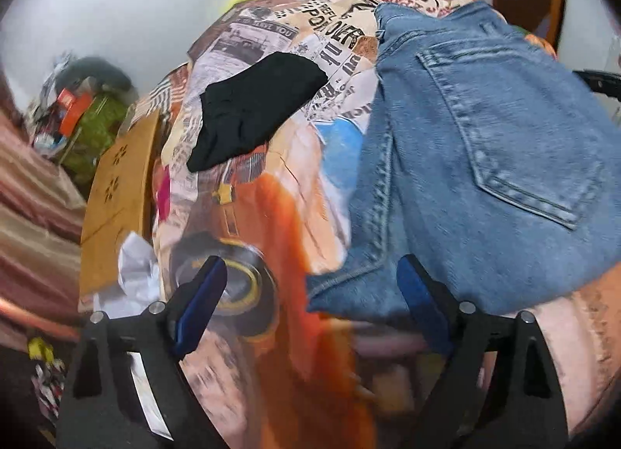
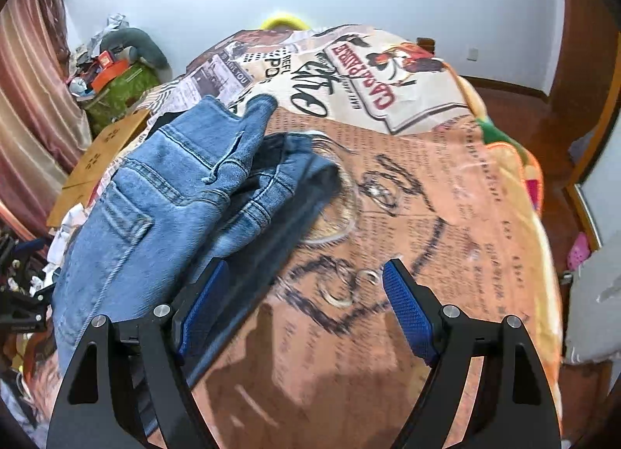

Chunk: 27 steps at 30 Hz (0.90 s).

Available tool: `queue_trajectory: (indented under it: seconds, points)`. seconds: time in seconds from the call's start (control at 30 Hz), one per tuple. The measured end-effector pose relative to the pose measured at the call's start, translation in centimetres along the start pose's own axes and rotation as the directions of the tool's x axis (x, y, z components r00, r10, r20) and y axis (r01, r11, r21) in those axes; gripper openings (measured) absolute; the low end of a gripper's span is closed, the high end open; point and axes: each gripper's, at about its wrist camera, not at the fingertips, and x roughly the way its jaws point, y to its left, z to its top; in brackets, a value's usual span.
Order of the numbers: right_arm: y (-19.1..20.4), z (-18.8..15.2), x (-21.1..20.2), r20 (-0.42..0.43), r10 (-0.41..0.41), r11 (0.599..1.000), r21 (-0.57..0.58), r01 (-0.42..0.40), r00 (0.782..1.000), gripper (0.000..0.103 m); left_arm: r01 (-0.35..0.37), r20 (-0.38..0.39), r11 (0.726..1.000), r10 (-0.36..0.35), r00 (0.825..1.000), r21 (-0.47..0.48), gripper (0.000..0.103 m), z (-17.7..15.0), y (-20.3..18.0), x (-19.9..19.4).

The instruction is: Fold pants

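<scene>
Jeans [image 2: 163, 208] lie bunched on the left half of the bed, back pocket up, long axis running from near left toward far centre, waistband end crumpled toward the far side. Right of them the printed blanket [image 2: 427, 193] lies bare out to the bed's right edge. A black garment [image 1: 252, 111] sits farther left on the blanket. The left tool [image 1: 312, 293] is spread wide, gripping nothing, near the jeans' near edge. The right tool [image 2: 302, 293] is likewise released, its left pad beside the denim.
</scene>
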Motion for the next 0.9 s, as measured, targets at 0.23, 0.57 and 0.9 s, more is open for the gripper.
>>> queue_trajectory:
  seconds: [0.23,0.57,0.9]
  points:
    - [-0.4,-0.4,-3.6,0.037,0.006,1.000,-0.006,-0.006,0.999,0.080,0.146,-0.015,0.985,-0.147,0.989,-0.088,0.087,-0.1,-1.9,-1.2]
    - [1.1,1.0,-3.1,0.075,0.050,0.998,-0.053,-0.046,0.996,0.080,0.224,0.083,0.964,-0.214,0.973,-0.144,0.087,5.0,1.7,-3.3]
    - [1.0,5.8,1.8,0.093,0.133,0.990,-0.054,-0.128,0.987,0.074,0.335,0.154,0.928,-0.311,0.938,-0.162,0.087,15.2,1.1,-0.2]
